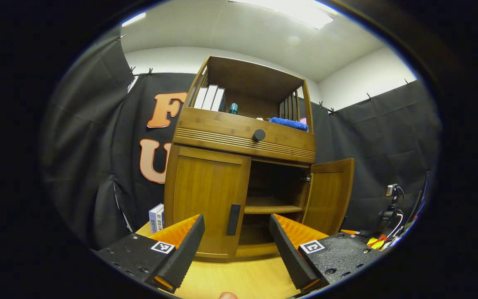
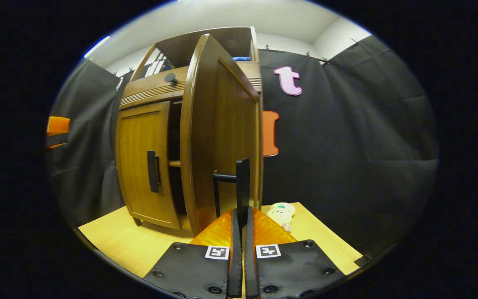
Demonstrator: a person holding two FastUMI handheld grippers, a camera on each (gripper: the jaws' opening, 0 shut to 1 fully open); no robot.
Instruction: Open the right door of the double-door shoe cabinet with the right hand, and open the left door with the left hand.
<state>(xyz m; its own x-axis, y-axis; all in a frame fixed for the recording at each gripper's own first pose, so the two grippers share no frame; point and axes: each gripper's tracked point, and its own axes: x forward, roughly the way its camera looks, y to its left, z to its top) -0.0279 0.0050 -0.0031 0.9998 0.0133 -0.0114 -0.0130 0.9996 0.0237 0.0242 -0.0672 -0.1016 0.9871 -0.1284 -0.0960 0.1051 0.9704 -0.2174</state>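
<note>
Wide-spread fingers of the left gripper [image 1: 237,241] fill the bottom of the left gripper view, framing the shut left door [image 1: 208,199] at centre; the right door [image 1: 328,195] stands open at right. Bottom centre of the right gripper view, the right gripper [image 2: 242,220] clamps the right door's handle [image 2: 242,182].

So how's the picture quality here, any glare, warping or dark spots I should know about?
Left gripper view: ceiling light blown out at top, cabinet edges bowed by the fisheye, open compartment in deep shadow. Right gripper view: right door looms large and curved, sharp enough; booth wall dim.
</note>
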